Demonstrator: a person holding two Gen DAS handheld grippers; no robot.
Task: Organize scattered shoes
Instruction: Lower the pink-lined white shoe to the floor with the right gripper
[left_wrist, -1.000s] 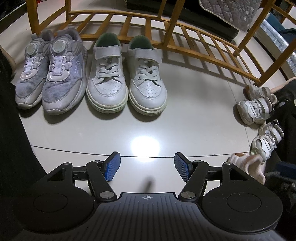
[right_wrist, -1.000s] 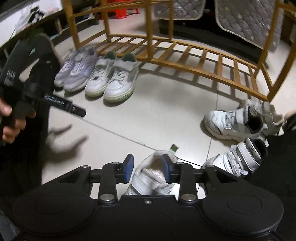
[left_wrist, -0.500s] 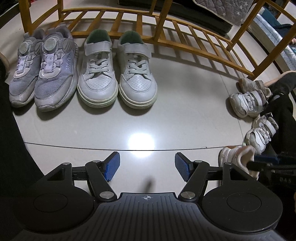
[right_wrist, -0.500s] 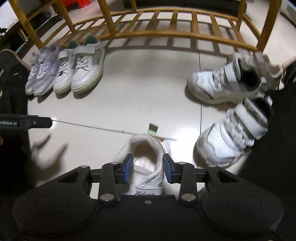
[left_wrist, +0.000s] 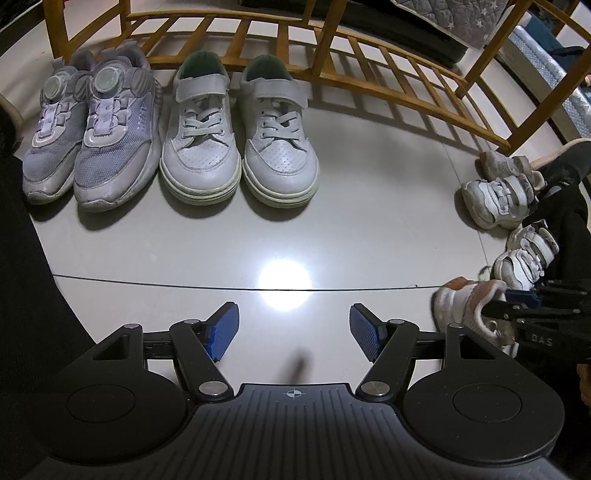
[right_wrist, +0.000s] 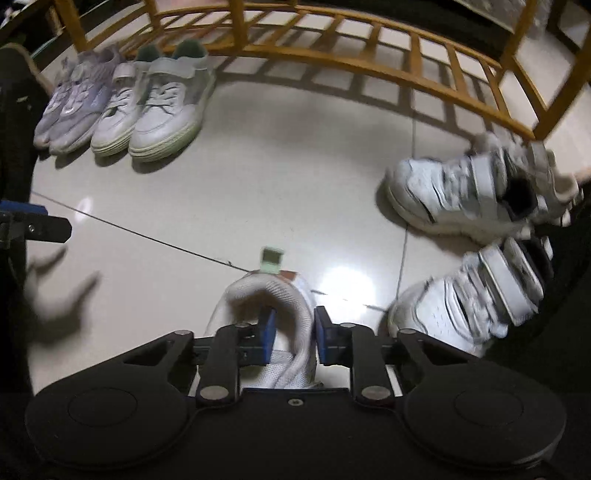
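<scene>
A small white shoe with a pink-brown heel (right_wrist: 258, 291) lies on the floor just under my right gripper (right_wrist: 293, 332). The jaws are closing, one blue pad inside the shoe's opening and the other outside, pinching the right side of its collar. In the left wrist view the same shoe (left_wrist: 469, 302) lies at the right edge with the right gripper (left_wrist: 517, 301) on it. My left gripper (left_wrist: 293, 328) hangs open over bare tile with nothing between its fingers. A lavender pair (left_wrist: 92, 129) and a white lace-up pair (left_wrist: 236, 147) stand side by side before the wooden rack (left_wrist: 332, 48).
Two white strap sneakers (right_wrist: 461, 192) (right_wrist: 472, 299) lie scattered at the right, with a beige shoe (right_wrist: 557, 173) behind them. The rack's low slatted shelf (right_wrist: 332, 37) spans the back. Dark trouser legs (left_wrist: 22, 258) border the left and right edges. A small green tag (right_wrist: 272, 260) lies by the shoe.
My right gripper has come down onto the small shoe, and its jaws have narrowed from straddling the whole shoe to pinching the collar. The left gripper's view has barely shifted.
</scene>
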